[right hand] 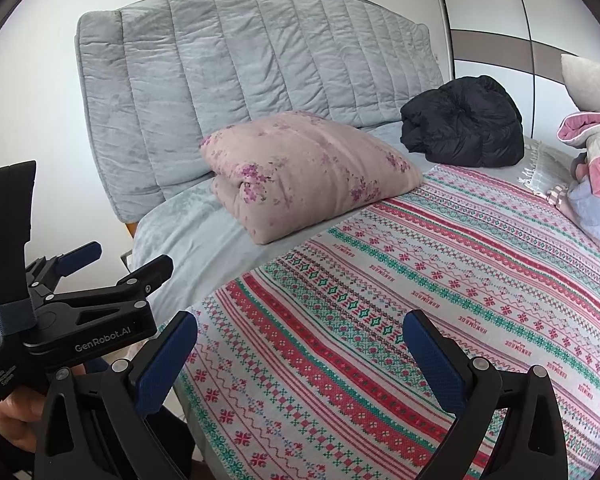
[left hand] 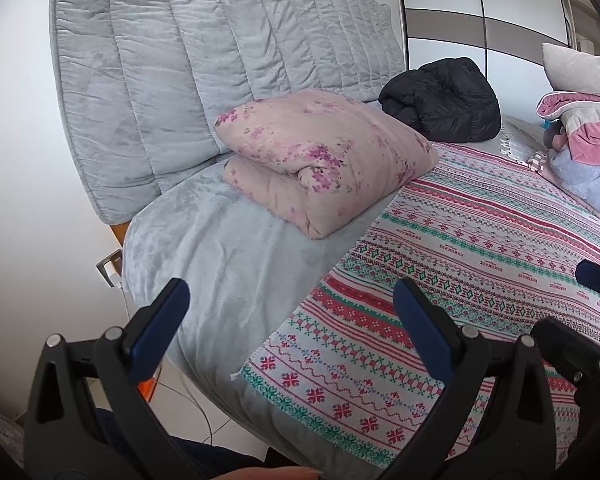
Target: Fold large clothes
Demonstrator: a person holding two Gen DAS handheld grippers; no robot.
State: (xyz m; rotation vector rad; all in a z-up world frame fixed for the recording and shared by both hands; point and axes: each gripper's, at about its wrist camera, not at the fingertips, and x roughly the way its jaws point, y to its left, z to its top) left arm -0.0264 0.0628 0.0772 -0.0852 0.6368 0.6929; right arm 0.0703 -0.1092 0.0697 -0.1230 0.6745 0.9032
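Meanwhile, both grippers, left (left hand: 292, 316) and right (right hand: 300, 348), hover with fingers spread and empty above the patterned bedspread (right hand: 440, 264); a folded floral quilt (right hand: 300, 172) rests by the headboard (right hand: 240, 56).

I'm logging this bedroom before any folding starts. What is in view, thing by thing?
patterned blanket: one, red, green and white, spread on the bed
folded quilt: one, pink floral, near the headboard
headboard: one, grey, padded
black jacket: one, bundled, far side of the bed
clothes pile: pink and grey, right edge
wardrobe: white and grey, behind
left gripper: jaws open, empty
right gripper: jaws open, empty
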